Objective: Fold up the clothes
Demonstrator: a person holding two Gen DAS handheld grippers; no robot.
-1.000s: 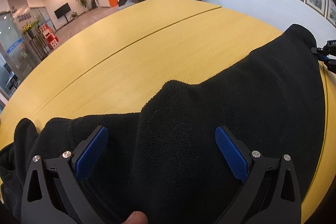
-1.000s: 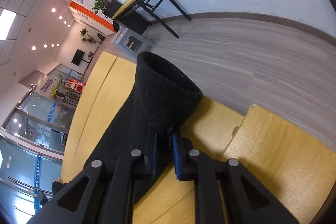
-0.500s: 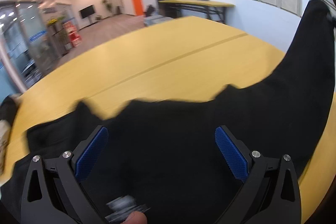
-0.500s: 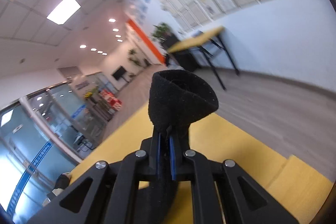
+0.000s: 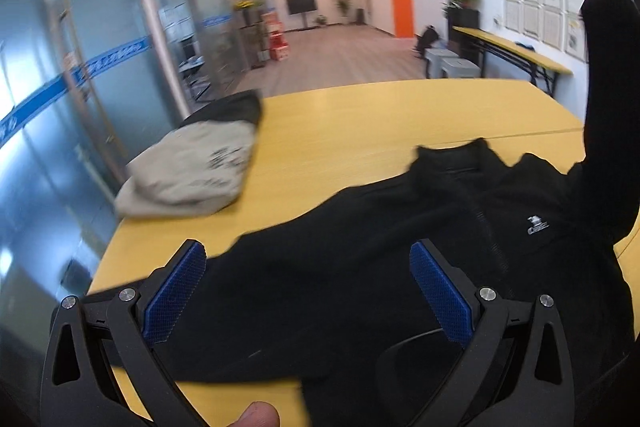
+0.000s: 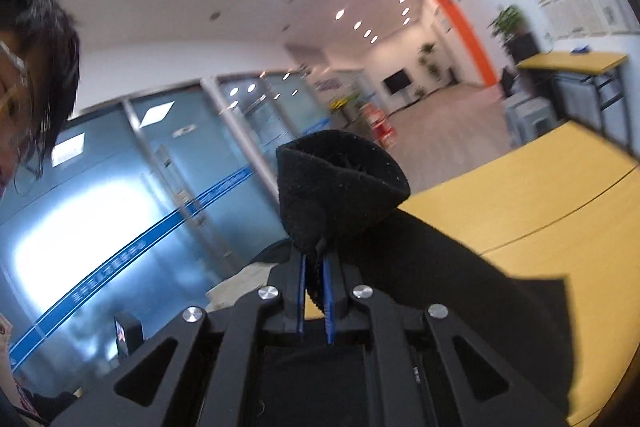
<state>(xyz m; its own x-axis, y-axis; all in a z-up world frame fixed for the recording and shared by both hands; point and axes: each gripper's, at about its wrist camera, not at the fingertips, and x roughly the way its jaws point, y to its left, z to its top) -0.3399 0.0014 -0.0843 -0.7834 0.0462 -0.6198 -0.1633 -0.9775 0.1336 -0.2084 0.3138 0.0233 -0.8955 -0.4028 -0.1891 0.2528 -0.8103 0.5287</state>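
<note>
Sleeve cuff [image 6: 340, 187] sits clamped between the closed blue pads of our right gripper [image 6: 315, 291], bunched into a cone just above the fingertips. From the cuff the sleeve [image 6: 460, 267] runs down and to the right of that gripper, toward the yellow table [image 6: 560, 211]. In the left wrist view the same sleeve [image 5: 608, 107] rises as a near-vertical column at far right, well above the tabletop.

Our left gripper [image 5: 308, 287] has its fingers spread wide and grips nothing; the blue pads [image 5: 438, 291] straddle the body of the black fleece jacket [image 5: 380, 267] from above. We cannot tell whether the tips touch the cloth. The jacket lies flat directly ahead of this gripper, collar [image 5: 460, 155] at the far end, zip and white chest logo [image 5: 537, 225] ahead and right. Its long axis runs away from the left gripper, slanting rightward.

Key relation: the raised sleeve hangs to the right of the jacket body, so the coming fold, in our judgement, goes leftward across the chest, toward the left gripper. Only the right gripper has cloth; the left is nearer the torso and could pin it.

1 grey folded garment [image 5: 192, 167] rests ahead-left of the left gripper, apart from the jacket, with 1 dark item [image 5: 232, 107] just beyond it.
</note>
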